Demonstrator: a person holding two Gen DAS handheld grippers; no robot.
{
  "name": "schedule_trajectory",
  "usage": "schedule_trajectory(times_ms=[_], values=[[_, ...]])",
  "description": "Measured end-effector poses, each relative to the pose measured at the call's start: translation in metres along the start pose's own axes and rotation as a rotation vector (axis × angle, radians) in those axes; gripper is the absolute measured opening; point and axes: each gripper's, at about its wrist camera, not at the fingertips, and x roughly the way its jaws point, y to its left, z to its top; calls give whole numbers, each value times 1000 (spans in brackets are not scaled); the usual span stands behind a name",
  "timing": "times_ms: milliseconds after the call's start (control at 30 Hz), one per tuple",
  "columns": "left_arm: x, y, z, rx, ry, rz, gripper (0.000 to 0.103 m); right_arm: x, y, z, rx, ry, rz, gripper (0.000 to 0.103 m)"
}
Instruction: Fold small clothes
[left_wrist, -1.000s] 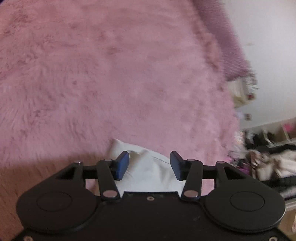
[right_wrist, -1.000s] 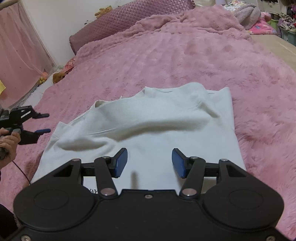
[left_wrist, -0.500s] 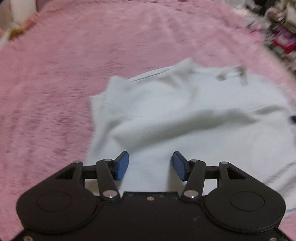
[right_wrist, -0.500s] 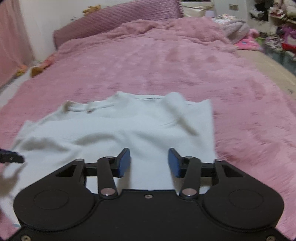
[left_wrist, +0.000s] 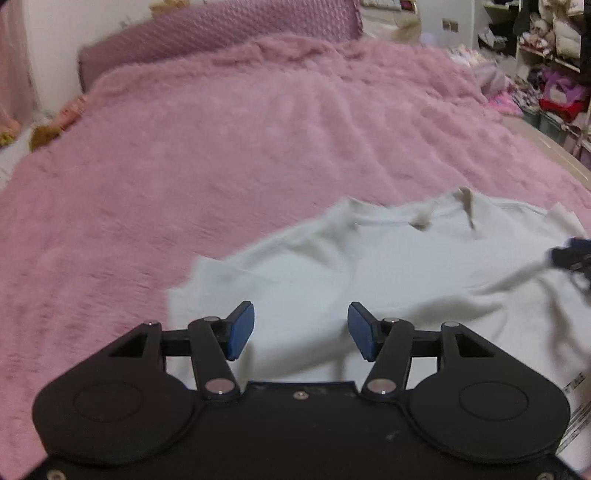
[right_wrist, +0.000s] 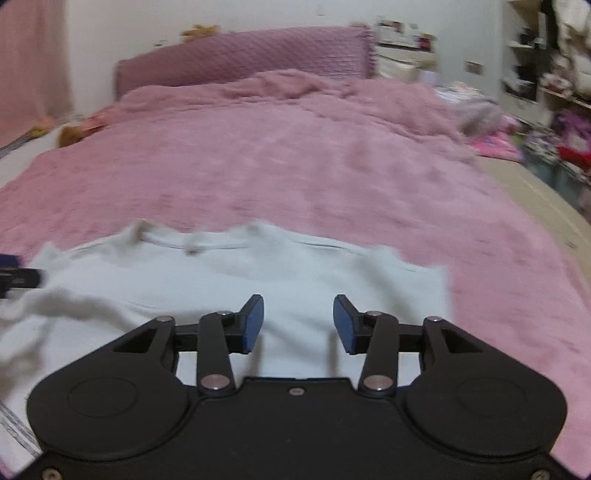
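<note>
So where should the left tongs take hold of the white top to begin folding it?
Probably its outer side edge, coming in from the pink blanket. The white top lies spread but rumpled, neckline pointing away, and that edge sits exposed, so one pad can slide under it. The left tongs are open above the fabric, gripping nothing.

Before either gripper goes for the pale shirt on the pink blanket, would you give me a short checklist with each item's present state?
1. Pale cotton shirt lies on the fluffy pink blanket: ok.
2. Shirt spread smooth: not ok, wrinkled.
3. Neckline at the far side: ok.
4. Left gripper holds nothing, jaws apart: ok.
5. Right gripper holds nothing, jaws opening: ok.
6. Near hem visible: cannot tell, hidden by the grippers.
</note>
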Motion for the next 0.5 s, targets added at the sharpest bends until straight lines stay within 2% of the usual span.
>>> schedule_trajectory(times_ms=[33,100,133,167,267,367,433,500], values=[[9,-5,0,8,27,6,58,7,8,0,0,17,12,39],[31,-15,-3,47,111,82,62,22,19,-4,1,65,12,39],[43,-16,-5,65,153,127,65,30,23,-8,-20,93,-20,38],[49,-13,-6,56,160,129,70,37,25,-10,-47,113,-42,38],[44,10,-3,-50,164,71,71,39,15,-14,-61,115,-59,38],[16,37,-3,-138,167,40,68,24,11,-6,-21,126,-78,39],[-4,57,-7,-203,201,-62,68,9,16,-3,-24,162,-58,47],[-25,72,-16,-271,221,-130,68,-4,28,-2,-21,204,-10,47]])
